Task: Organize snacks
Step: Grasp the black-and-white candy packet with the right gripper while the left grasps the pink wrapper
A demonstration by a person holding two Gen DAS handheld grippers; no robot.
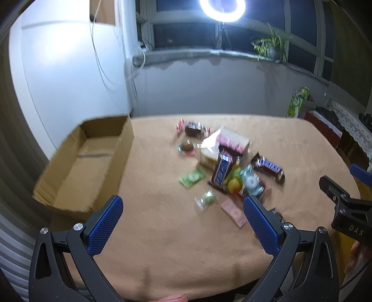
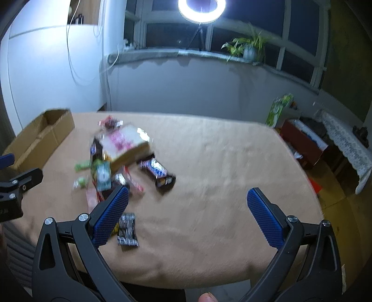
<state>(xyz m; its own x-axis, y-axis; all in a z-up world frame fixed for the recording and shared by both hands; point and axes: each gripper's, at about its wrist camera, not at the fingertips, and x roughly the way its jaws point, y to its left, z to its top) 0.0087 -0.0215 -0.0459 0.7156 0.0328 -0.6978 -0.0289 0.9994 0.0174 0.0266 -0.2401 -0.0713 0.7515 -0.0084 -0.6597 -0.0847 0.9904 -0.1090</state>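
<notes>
A pile of snacks lies on the tan table (image 1: 162,244): a pink-and-white box (image 1: 233,141), a dark Snickers bar (image 1: 222,172), a second bar (image 1: 269,166), green packets (image 1: 191,177) and a pink packet (image 1: 233,212). An open, empty cardboard box (image 1: 86,160) stands at the table's left. My left gripper (image 1: 183,204) is open above the table's near side, empty. My right gripper (image 2: 187,196) is open and empty over the table (image 2: 220,220), right of the pile; the pink box (image 2: 125,144), a bar (image 2: 158,172) and a black packet (image 2: 126,230) show there. The cardboard box (image 2: 39,139) is far left.
A ring light (image 1: 222,10) and a potted plant (image 1: 270,45) stand at the window sill behind. A low red cabinet (image 2: 302,144) and a lace-covered bench (image 2: 344,144) sit right of the table. The other gripper's body shows at each view's edge (image 1: 346,209).
</notes>
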